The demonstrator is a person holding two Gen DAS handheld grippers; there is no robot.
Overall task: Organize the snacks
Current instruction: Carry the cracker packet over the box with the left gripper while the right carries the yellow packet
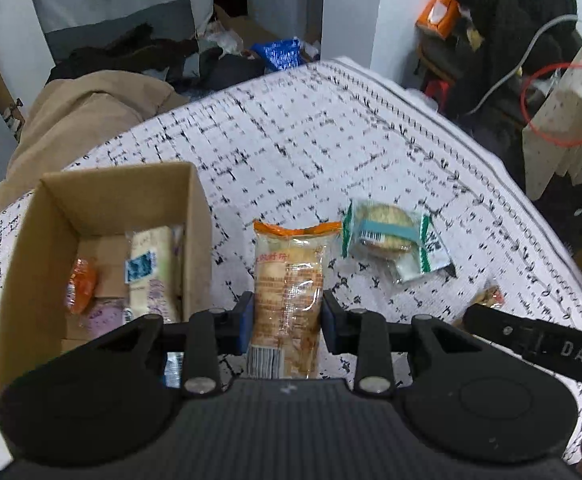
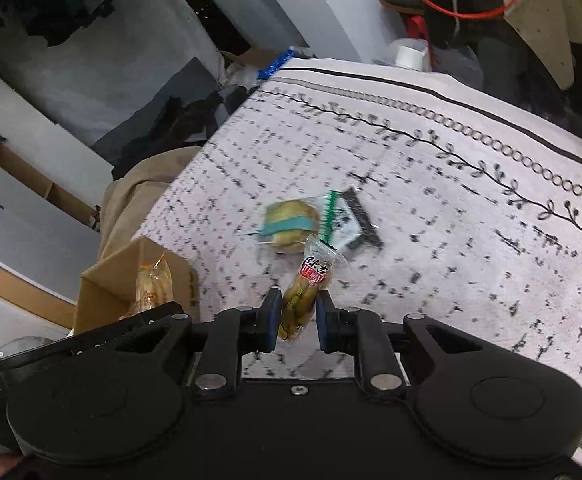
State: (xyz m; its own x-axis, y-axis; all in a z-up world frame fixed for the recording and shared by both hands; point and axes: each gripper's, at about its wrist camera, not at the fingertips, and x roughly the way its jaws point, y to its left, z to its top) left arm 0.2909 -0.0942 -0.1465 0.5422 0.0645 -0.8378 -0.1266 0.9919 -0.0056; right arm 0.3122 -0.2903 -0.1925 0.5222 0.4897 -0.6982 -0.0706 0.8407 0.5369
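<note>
left gripper (image 1: 287, 322) is clamped on a clear biscuit pack (image 1: 287, 292) with an orange top seal. the pack stands lengthwise between the blue pads, top end pointing away, barcode end toward the camera. it is held above the patterned tablecloth (image 1: 331, 128).

right gripper (image 2: 298, 318) is clamped on a narrow clear sachet (image 2: 309, 288) with a red label and yellow-green contents. the sachet sticks out past the fingertips, tilted up and right.

cardboard box (image 1: 31, 248) sits at the table's left edge, just left of the left gripper, open top. inside: an orange packet (image 1: 81, 286), a pale wrapped block (image 1: 151, 268) with a blue label, something lilac (image 1: 105, 314).

round cracker pack (image 1: 387, 236) with green end seals and a teal band lies on the cloth between both grippers' lines of sight, just beyond the held items, nothing on top of it.

left view alone shows the box contents, and the right gripper's arm at lower right. right view shows only the box's near corner (image 2: 103, 280), with the biscuit pack seen in front of it, and the cloth's leaf-and-ring border (image 2: 471, 132) toward the far edge. cracker pack is motion-blurred in the right view.
</note>
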